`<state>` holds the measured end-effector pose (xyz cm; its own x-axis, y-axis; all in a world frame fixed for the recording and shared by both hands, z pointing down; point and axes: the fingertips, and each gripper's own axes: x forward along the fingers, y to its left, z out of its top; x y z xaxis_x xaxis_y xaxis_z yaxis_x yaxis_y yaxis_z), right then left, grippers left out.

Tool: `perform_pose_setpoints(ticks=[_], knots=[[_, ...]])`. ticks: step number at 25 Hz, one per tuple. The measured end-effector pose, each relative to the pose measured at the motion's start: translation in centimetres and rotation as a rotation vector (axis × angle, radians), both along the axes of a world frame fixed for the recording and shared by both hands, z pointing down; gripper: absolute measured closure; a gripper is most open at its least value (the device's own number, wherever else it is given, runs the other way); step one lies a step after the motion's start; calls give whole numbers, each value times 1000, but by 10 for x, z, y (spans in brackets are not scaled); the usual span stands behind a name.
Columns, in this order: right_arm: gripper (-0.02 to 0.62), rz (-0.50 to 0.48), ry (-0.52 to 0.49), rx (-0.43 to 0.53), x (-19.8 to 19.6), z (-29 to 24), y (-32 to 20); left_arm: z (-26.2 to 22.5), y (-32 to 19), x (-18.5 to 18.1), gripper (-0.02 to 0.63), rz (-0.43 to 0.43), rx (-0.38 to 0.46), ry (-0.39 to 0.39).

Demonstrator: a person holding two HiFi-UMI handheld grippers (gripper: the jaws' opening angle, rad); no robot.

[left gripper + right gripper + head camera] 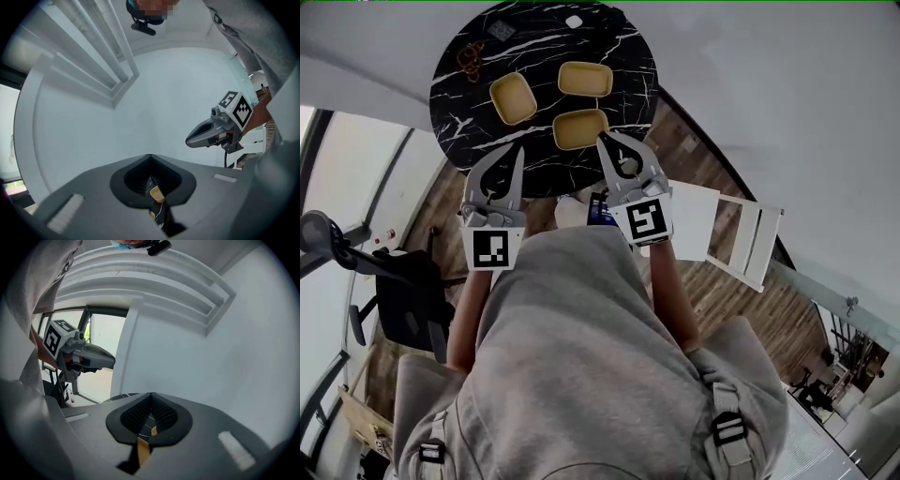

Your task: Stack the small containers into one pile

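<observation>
Three shallow yellow containers lie apart on a round black marble table (469,103): one at the left (514,98), one at the back (585,80), one at the near edge (580,128). My left gripper (518,150) is shut and empty, its tip over the table's near left edge, short of the left container. The right gripper (604,141) is also shut and empty, its tip just right of the near container. In the left gripper view the shut left gripper (150,160) leaves only a sliver of a yellow container (157,192) visible; in the right gripper view the right gripper (151,398) does the same.
A brown looped object (470,61), a grey patch (499,30) and a small white item (574,21) lie at the table's far side. A white chair (727,230) stands right of the table, a dark chair (403,291) at the left. Wooden floor surrounds the table.
</observation>
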<state>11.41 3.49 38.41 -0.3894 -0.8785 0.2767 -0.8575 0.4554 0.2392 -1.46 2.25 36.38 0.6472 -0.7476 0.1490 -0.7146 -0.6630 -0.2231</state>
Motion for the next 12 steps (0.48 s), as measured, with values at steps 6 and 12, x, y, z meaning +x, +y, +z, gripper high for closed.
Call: perform_pose_setpoints(ticks=[6,12], knots=[[583,-110,83,-67,21,44,-22,14,-21,17,607,-52,-33,-31],[533,-321,207,-192,11,115,-23,26,-28,13,607,-106,-69,-23]])
